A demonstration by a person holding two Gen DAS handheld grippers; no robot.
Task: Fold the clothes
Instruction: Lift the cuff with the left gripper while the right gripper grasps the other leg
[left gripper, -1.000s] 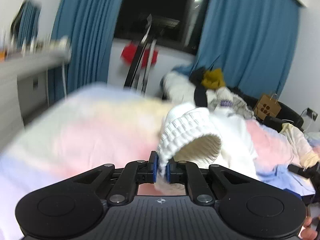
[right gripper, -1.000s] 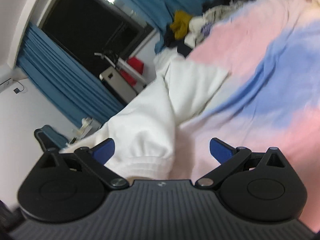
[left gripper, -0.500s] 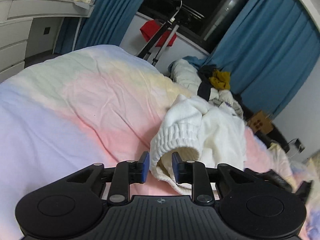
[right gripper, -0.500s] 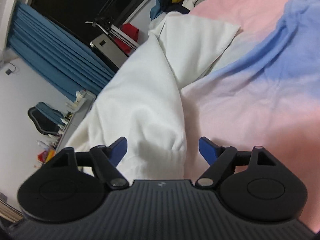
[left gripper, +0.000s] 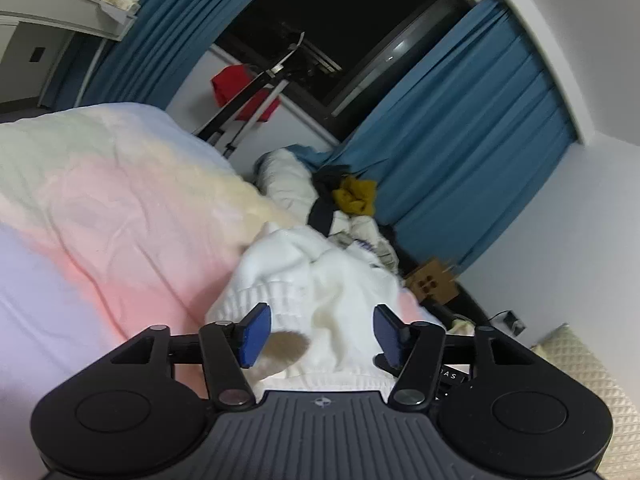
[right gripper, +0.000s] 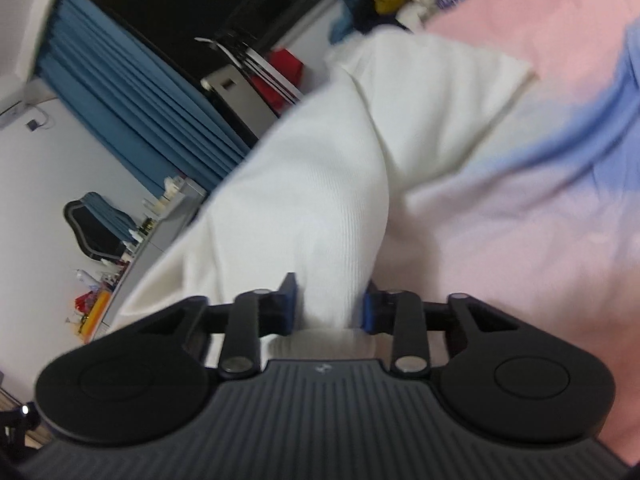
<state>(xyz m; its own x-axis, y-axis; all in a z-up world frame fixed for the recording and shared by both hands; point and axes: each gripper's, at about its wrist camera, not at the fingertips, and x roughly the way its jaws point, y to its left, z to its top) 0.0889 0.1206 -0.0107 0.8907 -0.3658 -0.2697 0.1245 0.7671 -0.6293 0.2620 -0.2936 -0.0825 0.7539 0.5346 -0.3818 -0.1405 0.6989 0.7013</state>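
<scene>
A: Left gripper is opening, ribbed cuff lying loose between its pads on the bed.
B: Right gripper is closing, pads pinching the sweater sleeve.

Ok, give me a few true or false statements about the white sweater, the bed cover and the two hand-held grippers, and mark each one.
1. The white sweater lies on a pastel pink and blue bed cover. True.
2. The left hand-held gripper is clamped tight on the ribbed cuff. False: its jaws are opening, with the cuff loose between them.
3. The right hand-held gripper has white fabric between its blue pads. True; its jaws are closing on it.
4. The curtains by the window are red. False: they are blue.
5. The sweater is already folded into a neat square. False: it lies bunched and creased.
</scene>
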